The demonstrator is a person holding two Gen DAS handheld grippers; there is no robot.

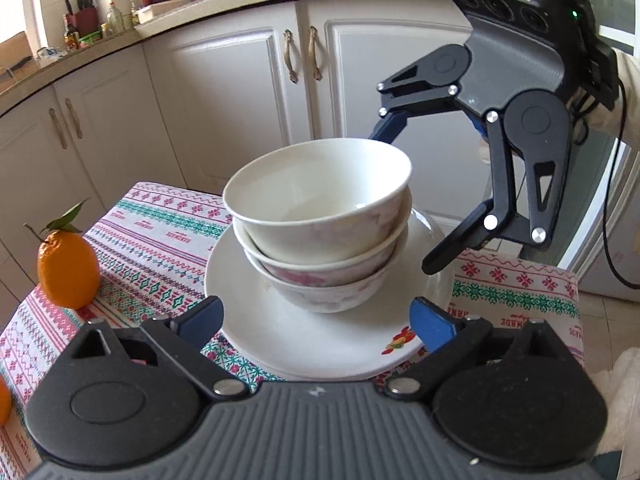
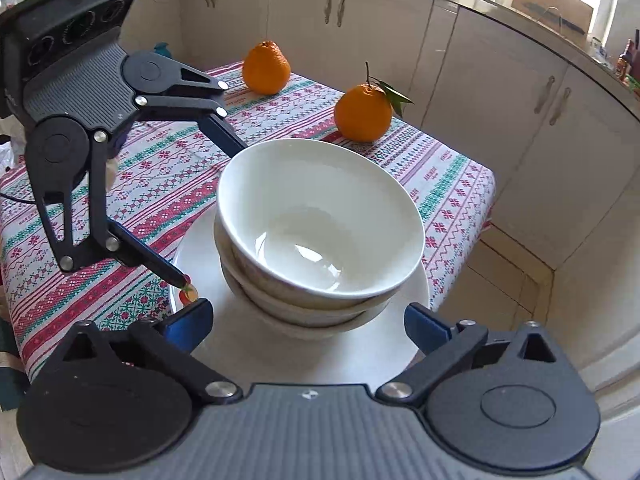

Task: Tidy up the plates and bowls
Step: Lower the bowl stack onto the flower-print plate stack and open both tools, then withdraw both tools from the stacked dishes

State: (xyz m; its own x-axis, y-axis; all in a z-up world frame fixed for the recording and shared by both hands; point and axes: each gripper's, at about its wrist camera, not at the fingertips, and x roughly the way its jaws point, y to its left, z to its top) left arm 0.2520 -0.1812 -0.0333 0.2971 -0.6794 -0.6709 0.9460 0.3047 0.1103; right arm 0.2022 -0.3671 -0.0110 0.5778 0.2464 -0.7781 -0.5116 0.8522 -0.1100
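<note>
Three white bowls (image 1: 320, 216) are nested in a stack on white plates (image 1: 304, 344) on the patterned tablecloth. The stack also shows in the right wrist view (image 2: 320, 224), on the plates (image 2: 360, 352). My left gripper (image 1: 316, 320) is open, its blue fingers either side of the plates' near edge. My right gripper (image 2: 308, 328) is open at the opposite side of the stack. Each gripper shows in the other's view: the right one (image 1: 404, 200) spread behind the bowls, the left one (image 2: 208, 212) spread around them.
An orange with leaves (image 1: 68, 268) stands on the cloth left of the stack; it and a second orange (image 2: 266, 67) show in the right wrist view (image 2: 363, 113). White kitchen cabinets (image 1: 224, 92) and a cluttered counter ring the small table.
</note>
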